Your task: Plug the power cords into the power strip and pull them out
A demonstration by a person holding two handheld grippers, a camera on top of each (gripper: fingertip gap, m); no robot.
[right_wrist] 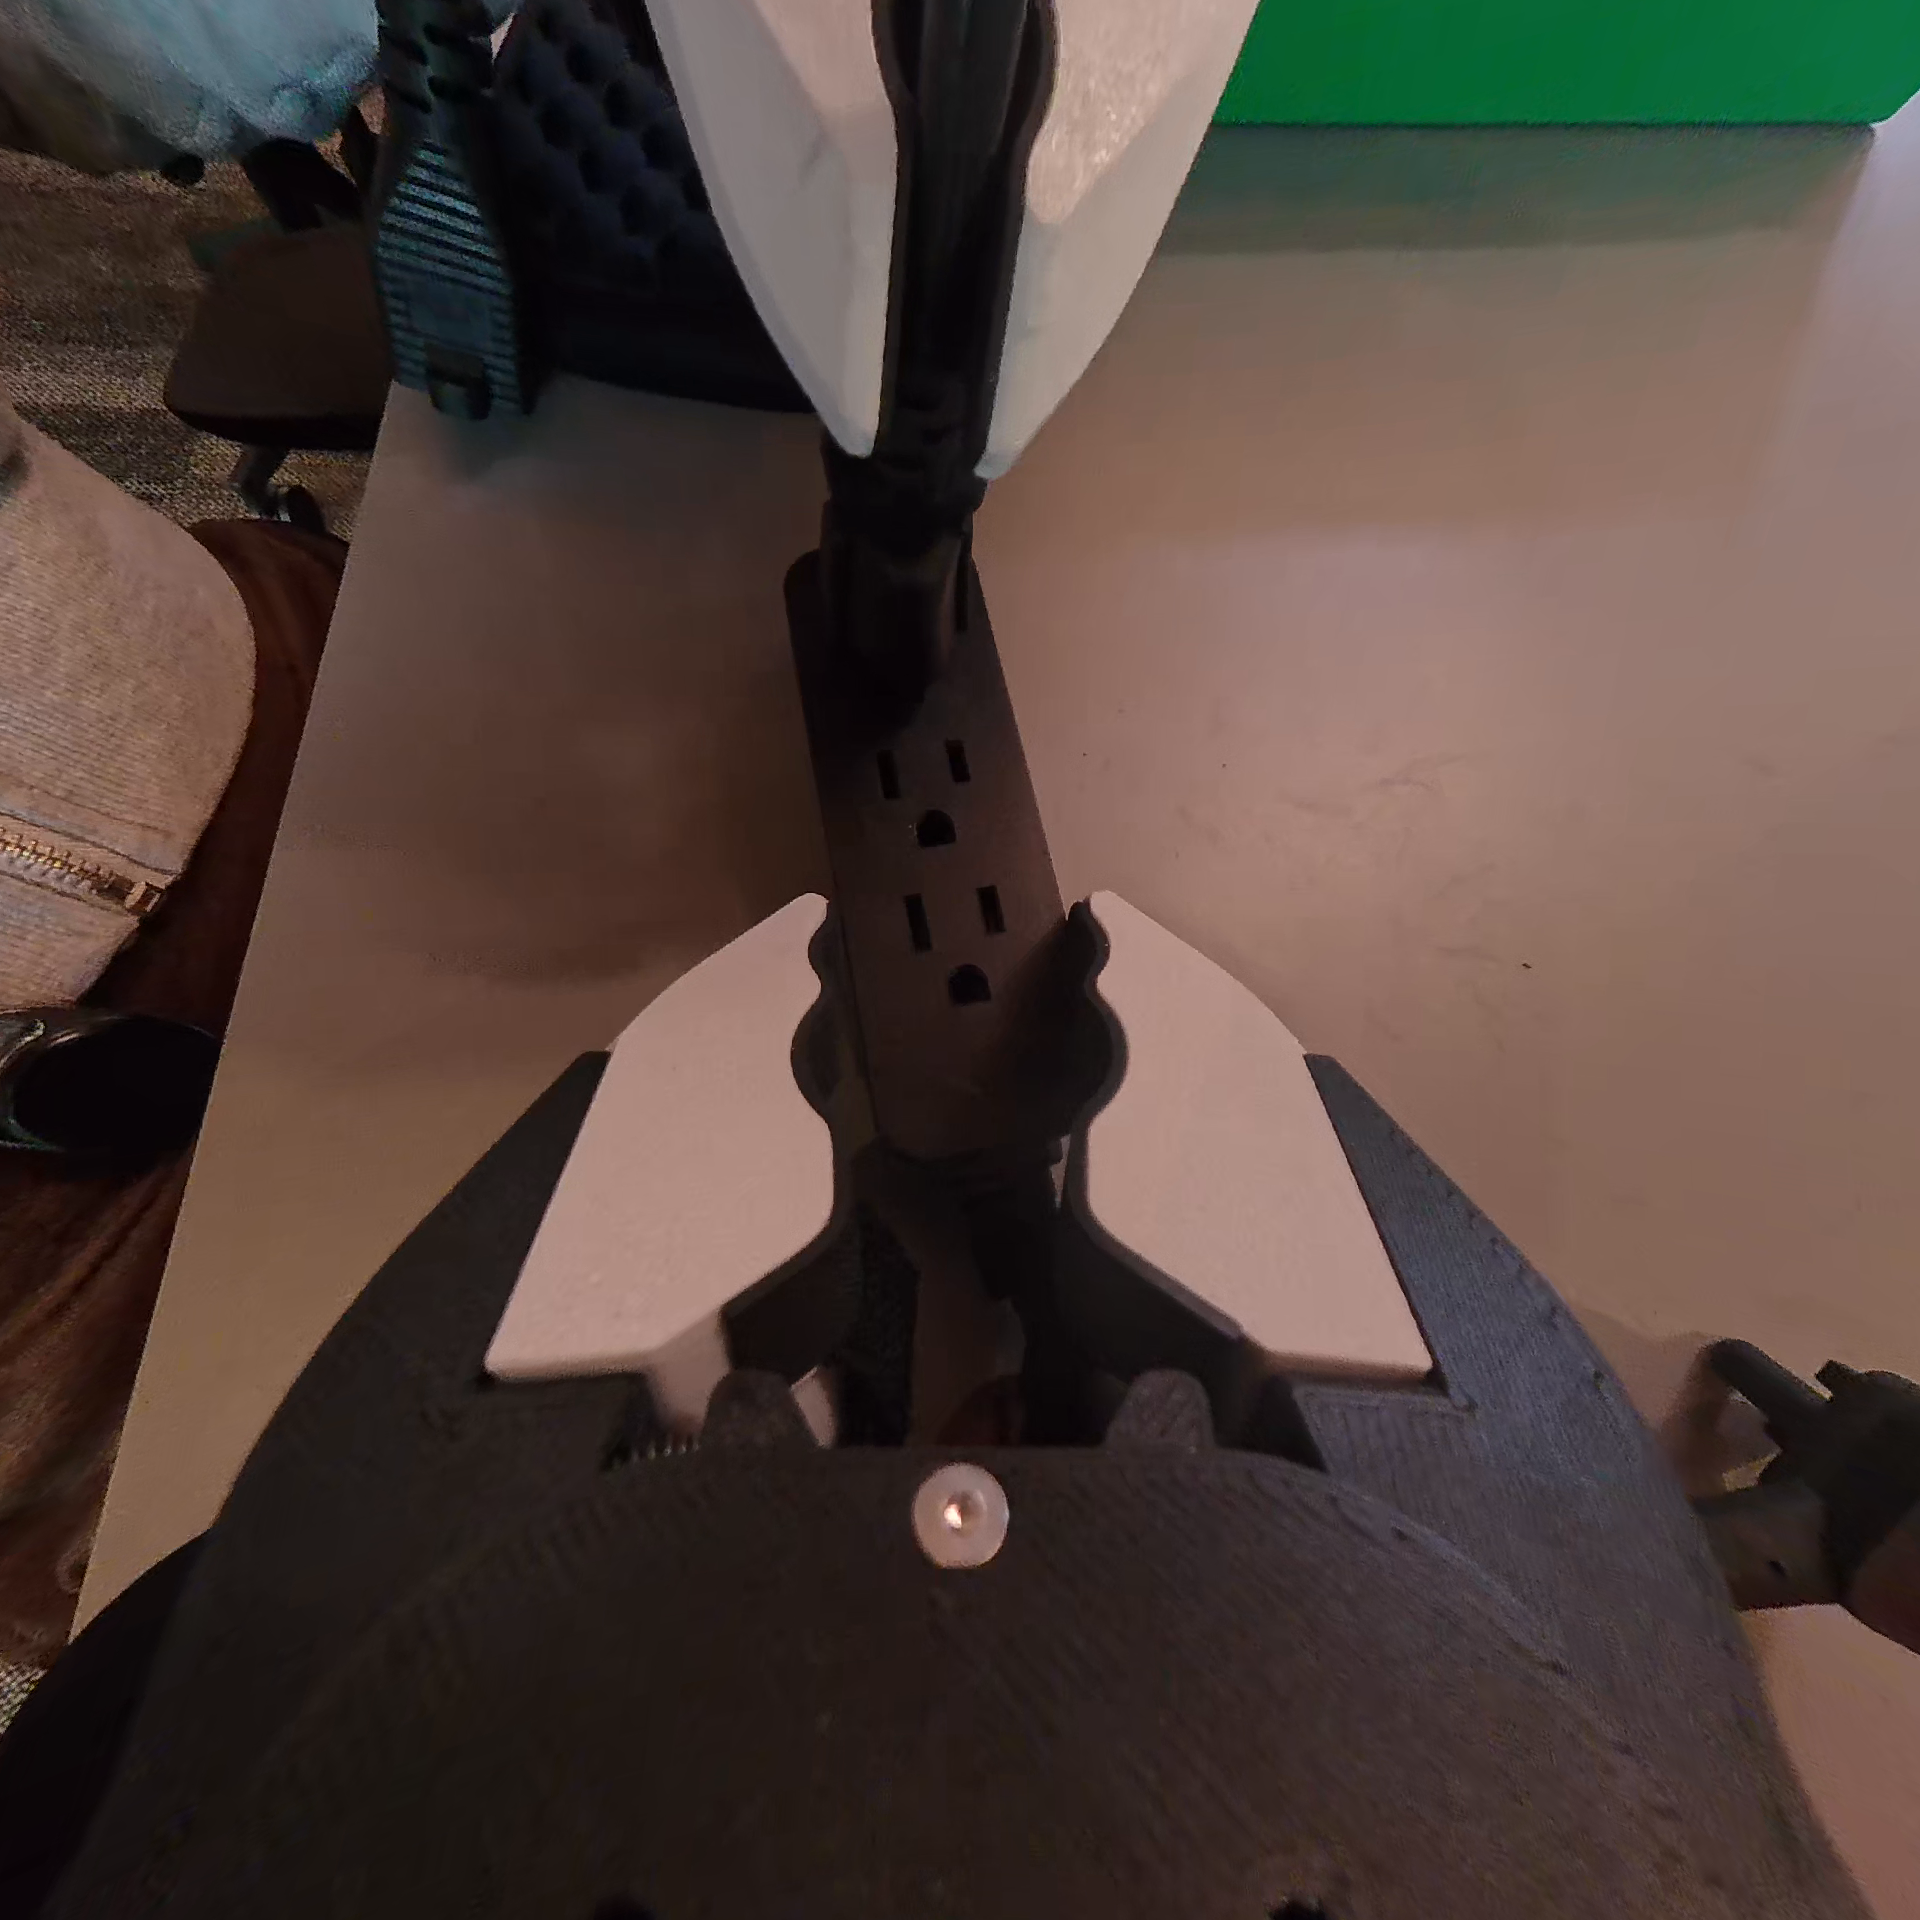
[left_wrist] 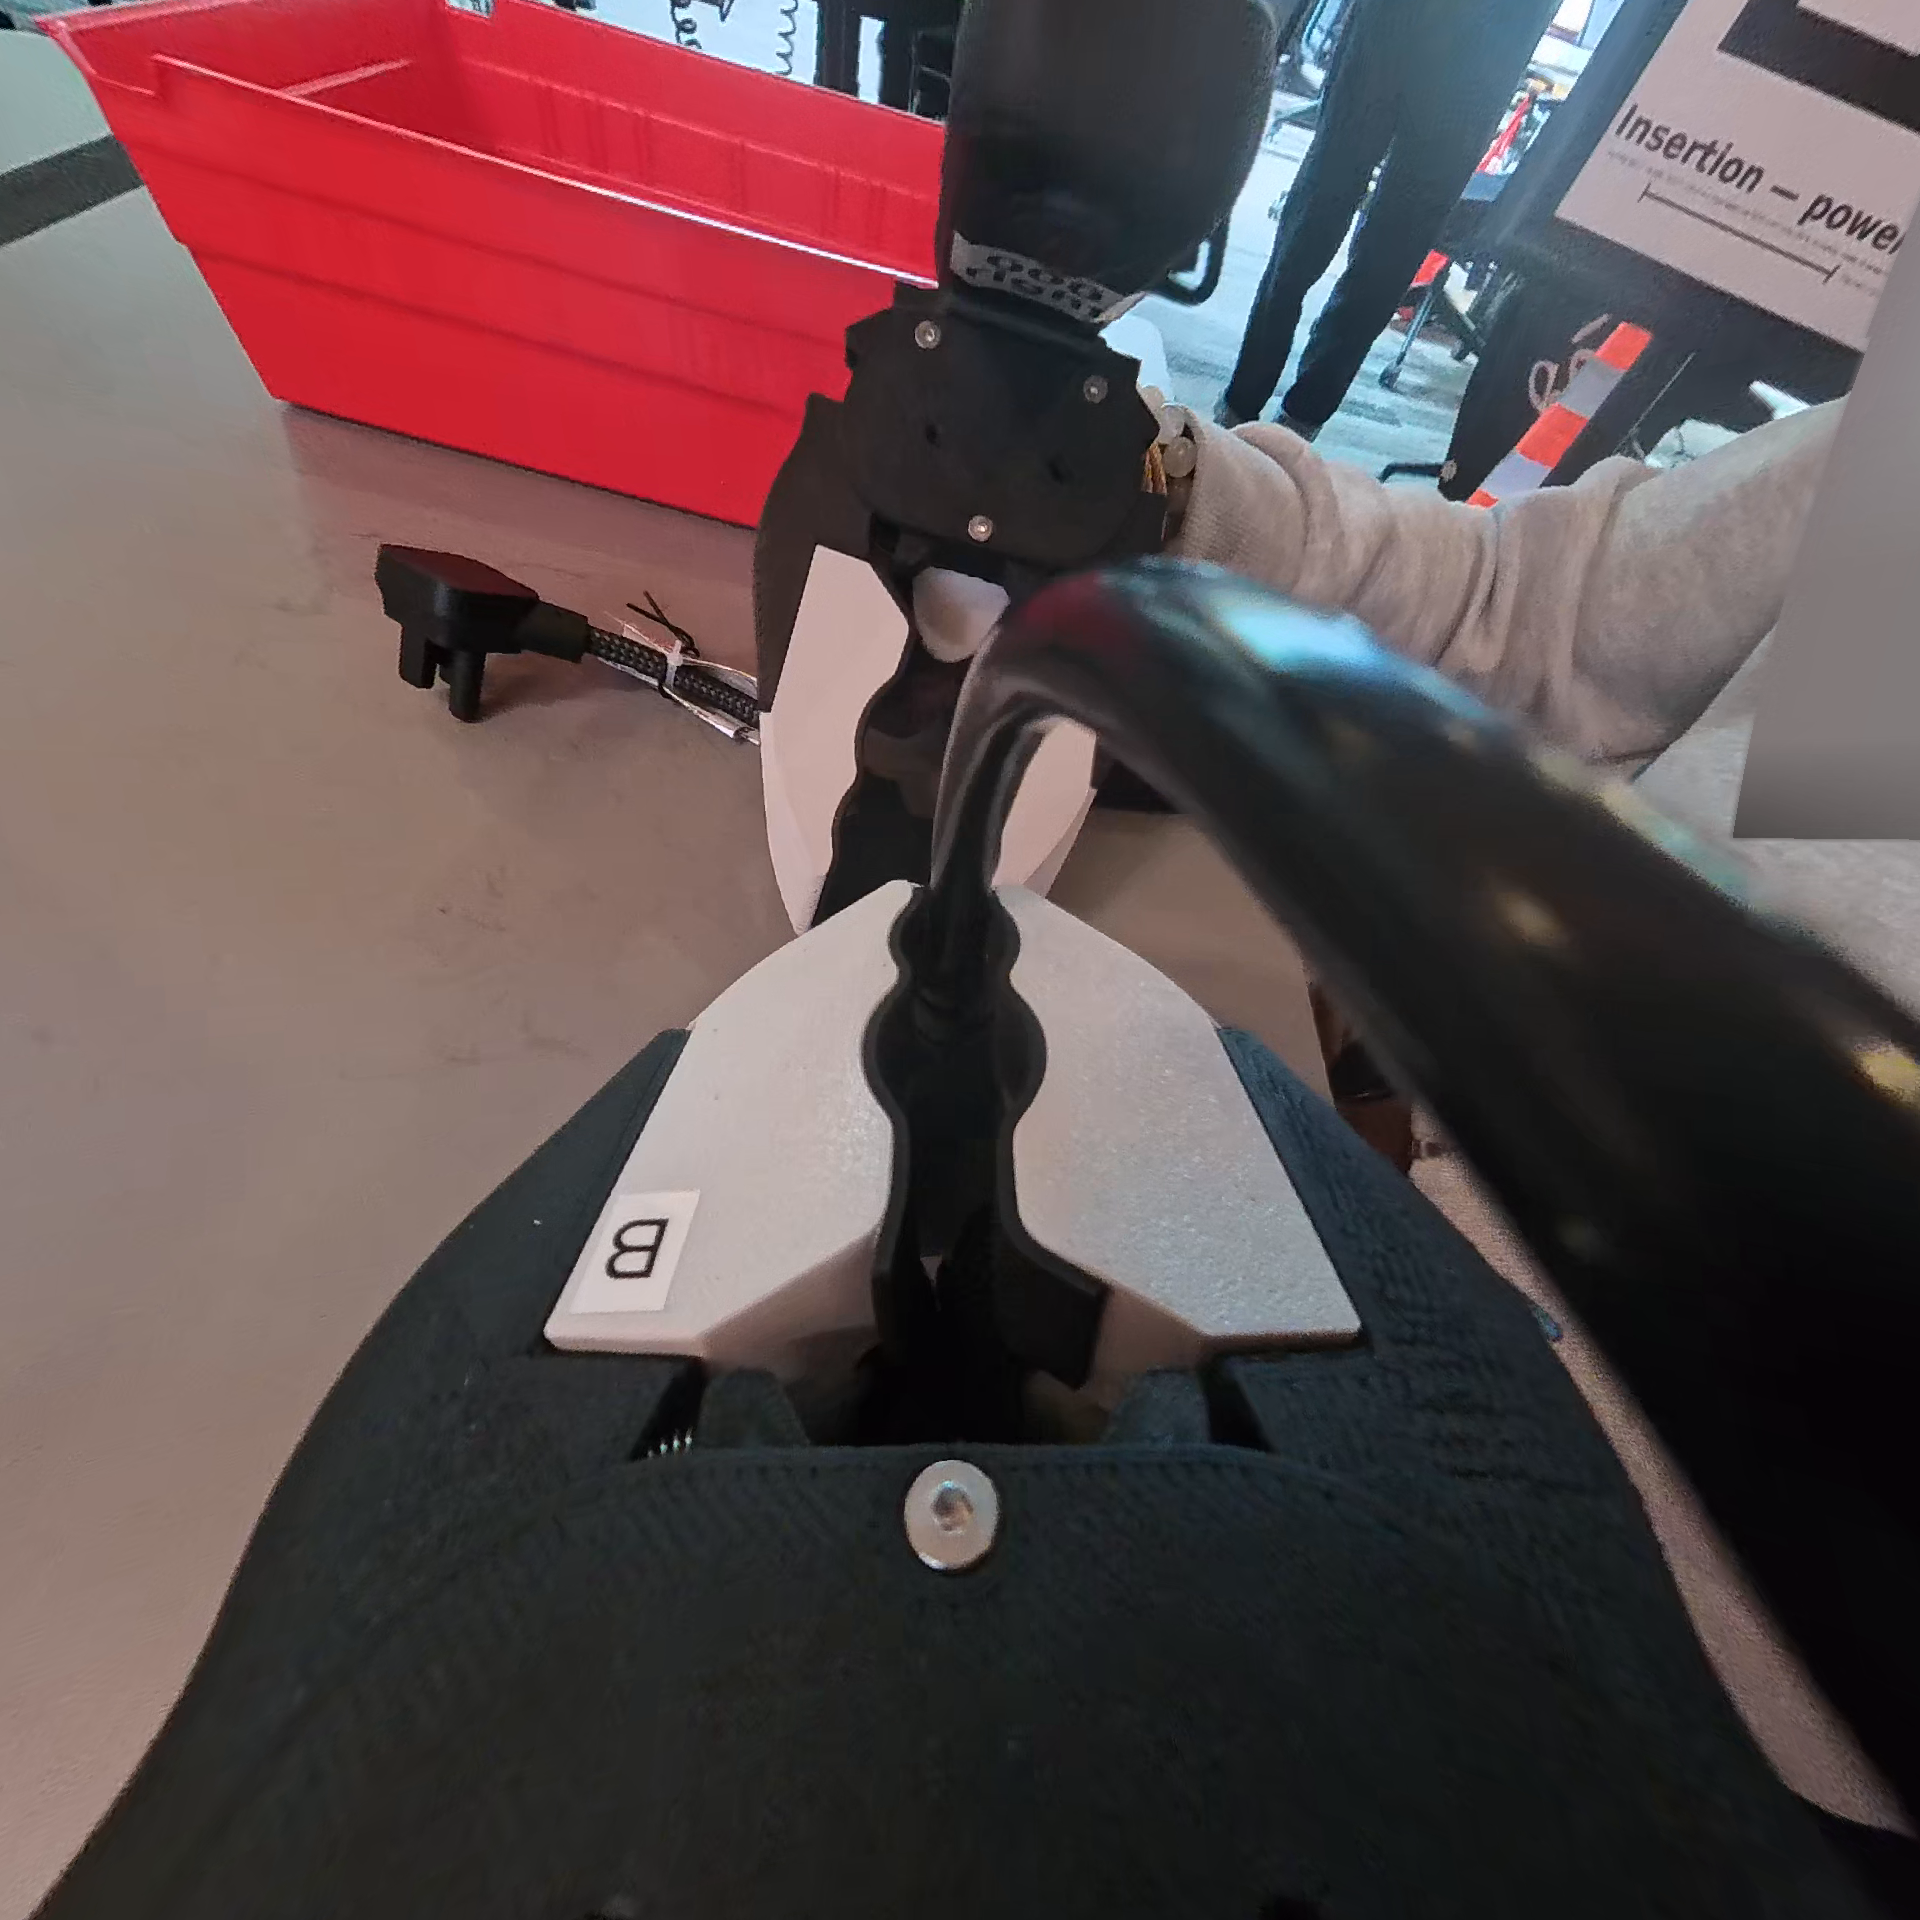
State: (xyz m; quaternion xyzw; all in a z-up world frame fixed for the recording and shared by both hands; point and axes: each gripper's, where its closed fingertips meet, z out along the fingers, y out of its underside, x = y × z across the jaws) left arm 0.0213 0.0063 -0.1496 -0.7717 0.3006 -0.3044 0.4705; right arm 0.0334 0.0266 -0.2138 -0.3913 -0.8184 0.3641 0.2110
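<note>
The right gripper clamps the black power strip between its 2 white fingers, near the end of the strip closest to the camera. The strip lies on the grey table and points away from this gripper. 2 free sockets are visible on its top face.

At the far end of the strip, the left gripper comes from the opposite side. Its fingers are nearly closed around a black cord, just above the strip. If the plug is fully in the socket, I cannot tell, because the fingers and the cord hide it.

In the left wrist view, the left gripper holds the same cord, which bends up and passes close to the lens on the right. The right gripper is facing it. Another black plug with a braided cord lies on the table, in front of a red bin.
</note>
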